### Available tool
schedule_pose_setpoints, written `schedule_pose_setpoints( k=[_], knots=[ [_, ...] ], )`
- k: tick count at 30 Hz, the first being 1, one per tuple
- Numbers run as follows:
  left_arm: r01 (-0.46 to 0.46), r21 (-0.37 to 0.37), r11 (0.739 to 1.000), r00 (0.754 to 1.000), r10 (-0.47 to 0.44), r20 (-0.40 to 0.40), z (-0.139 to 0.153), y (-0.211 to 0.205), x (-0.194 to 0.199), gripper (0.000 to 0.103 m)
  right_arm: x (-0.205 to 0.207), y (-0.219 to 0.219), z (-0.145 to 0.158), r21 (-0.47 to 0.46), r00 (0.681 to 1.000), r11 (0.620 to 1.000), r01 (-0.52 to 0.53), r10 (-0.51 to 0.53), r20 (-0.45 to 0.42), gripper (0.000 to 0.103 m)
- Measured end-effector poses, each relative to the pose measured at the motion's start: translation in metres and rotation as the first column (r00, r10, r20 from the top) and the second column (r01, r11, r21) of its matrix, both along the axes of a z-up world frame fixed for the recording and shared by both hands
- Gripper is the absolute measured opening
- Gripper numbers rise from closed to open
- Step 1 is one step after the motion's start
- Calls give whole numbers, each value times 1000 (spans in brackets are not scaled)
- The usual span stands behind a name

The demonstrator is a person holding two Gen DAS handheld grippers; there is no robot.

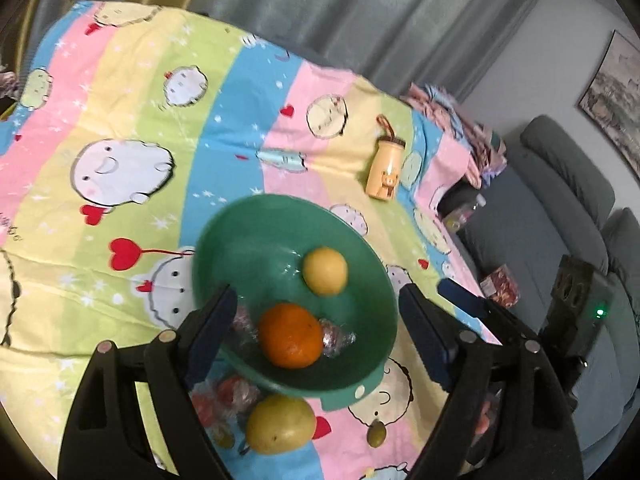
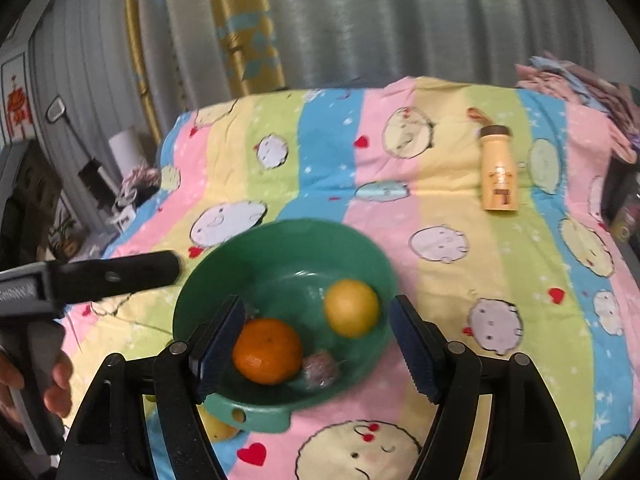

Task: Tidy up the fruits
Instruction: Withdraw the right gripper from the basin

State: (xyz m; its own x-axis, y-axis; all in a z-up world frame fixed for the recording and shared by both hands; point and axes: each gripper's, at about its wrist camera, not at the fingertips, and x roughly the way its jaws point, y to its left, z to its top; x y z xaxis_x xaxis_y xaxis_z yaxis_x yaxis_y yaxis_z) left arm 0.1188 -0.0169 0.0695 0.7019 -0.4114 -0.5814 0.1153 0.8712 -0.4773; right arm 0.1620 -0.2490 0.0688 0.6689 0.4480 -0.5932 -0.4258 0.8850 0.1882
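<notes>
Both hand-held grippers spread wide, empty: your left (image 1: 318,328), right (image 2: 318,344). Green bowl (image 2: 200,300) on bed near front edge holds orange (image 2: 267,351), lemon (image 2: 351,308). Pear (image 1: 280,424) outside, touching bowl rim. Risk: your finger nudges rim, tips bowl on soft bedding.

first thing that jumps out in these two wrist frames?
The round green plastic bowl sits mid-frame on the pastel striped cartoon-print cloth, holding a bright orange, a yellow lemon-like fruit and a foil-wrapped piece. Both the left gripper and the right gripper hang open over it. Outside the bowl's near rim lies a yellow-green pear-like fruit; a cream bottle with a brown cap lies farther back.
</notes>
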Motion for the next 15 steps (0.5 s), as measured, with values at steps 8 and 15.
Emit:
schedule_pose_setpoints(
  k=[8,15],
  knots=[
    [-79,13,997,996,78,36,5,22,-45,94,-24,-30,5,86,999,995,43,-43,-10,76],
    [-131,6,991,991,131,24,-14,34,-79,102,-45,-27,-10,102,999,995,-1,6,-50,76]
  ],
)
